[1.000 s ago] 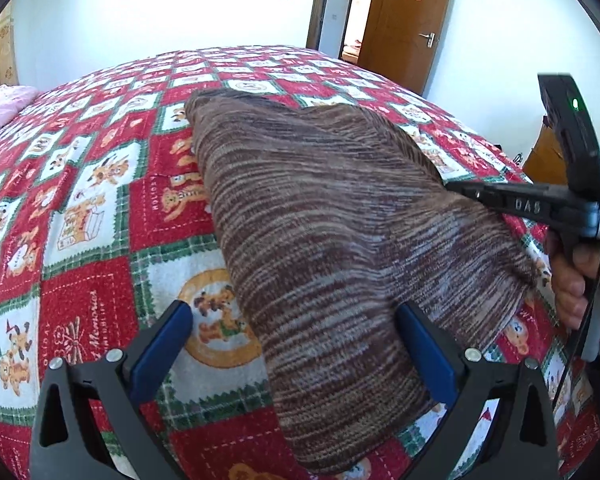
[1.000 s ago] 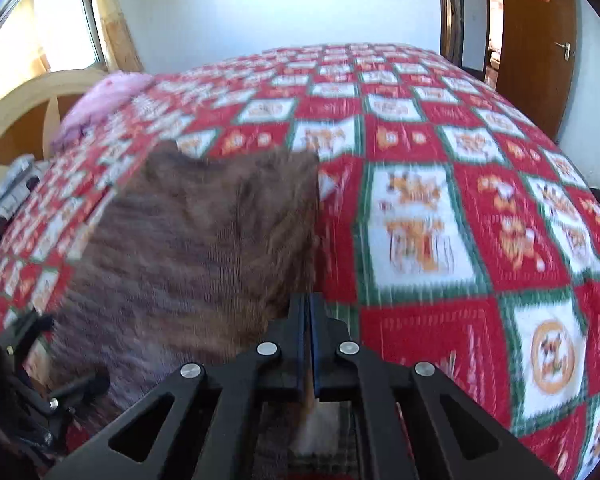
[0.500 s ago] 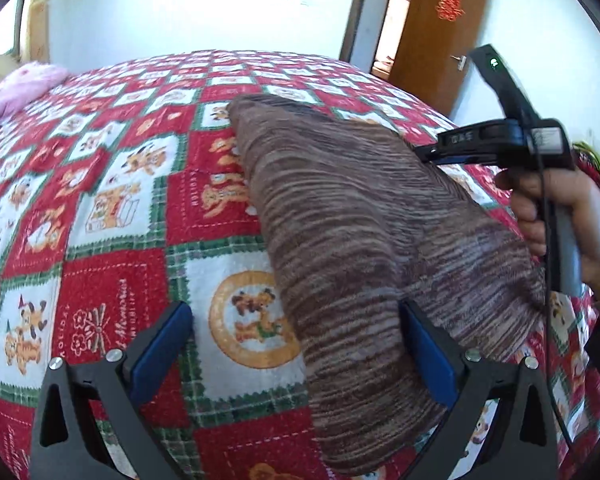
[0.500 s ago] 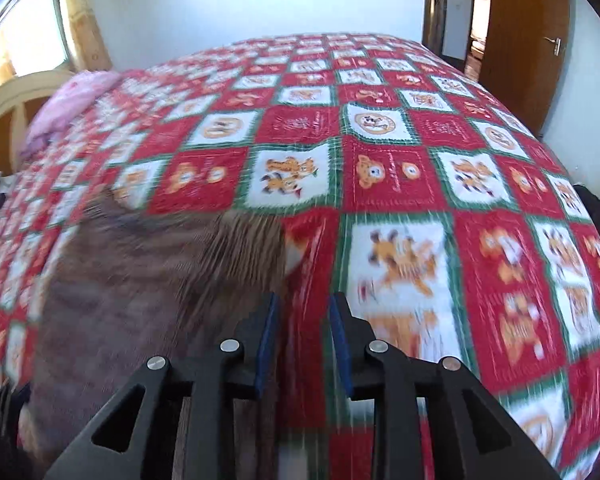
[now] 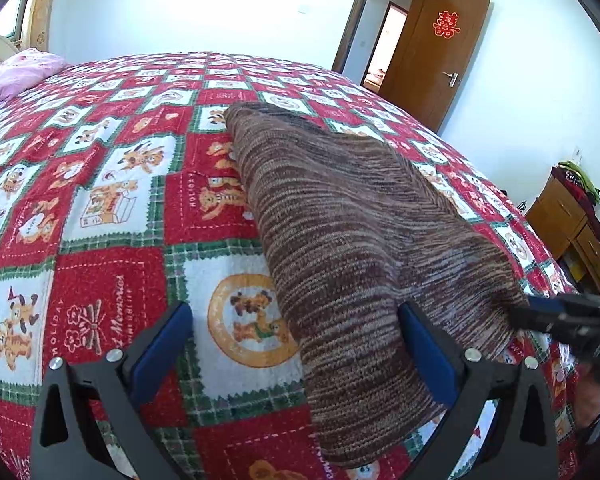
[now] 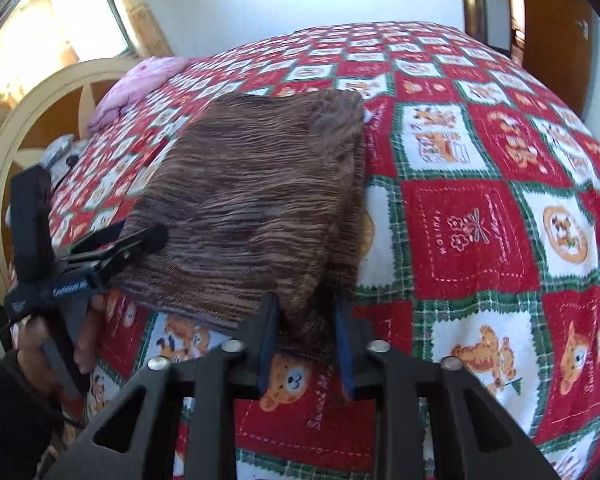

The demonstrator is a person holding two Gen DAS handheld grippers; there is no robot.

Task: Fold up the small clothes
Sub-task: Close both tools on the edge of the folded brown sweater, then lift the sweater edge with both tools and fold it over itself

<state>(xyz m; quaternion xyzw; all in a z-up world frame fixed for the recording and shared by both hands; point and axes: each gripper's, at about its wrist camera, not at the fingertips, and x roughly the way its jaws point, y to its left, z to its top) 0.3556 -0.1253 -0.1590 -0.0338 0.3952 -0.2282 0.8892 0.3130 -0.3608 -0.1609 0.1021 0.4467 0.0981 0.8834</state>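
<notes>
A brown striped knit garment point(image 5: 352, 248) lies folded on the red and white patchwork bedspread point(image 5: 100, 208). It also shows in the right wrist view point(image 6: 260, 200). My left gripper point(image 5: 296, 332) is wide open, with its right finger against the garment's near left corner. It also shows at the left of the right wrist view point(image 6: 140, 240). My right gripper point(image 6: 306, 332) is open, its jaws on either side of the garment's near right corner. Its tip shows at the right of the left wrist view point(image 5: 540, 316).
A pink pillow point(image 6: 140, 80) and a wooden headboard point(image 6: 32, 120) are at the bed's head. A wooden door point(image 5: 432, 52) stands open beyond the bed. A wooden cabinet point(image 5: 568, 224) stands by the bed's right side.
My right gripper opened from shut and swung from the garment's far side to its near right corner. My left gripper stayed open at the near left corner.
</notes>
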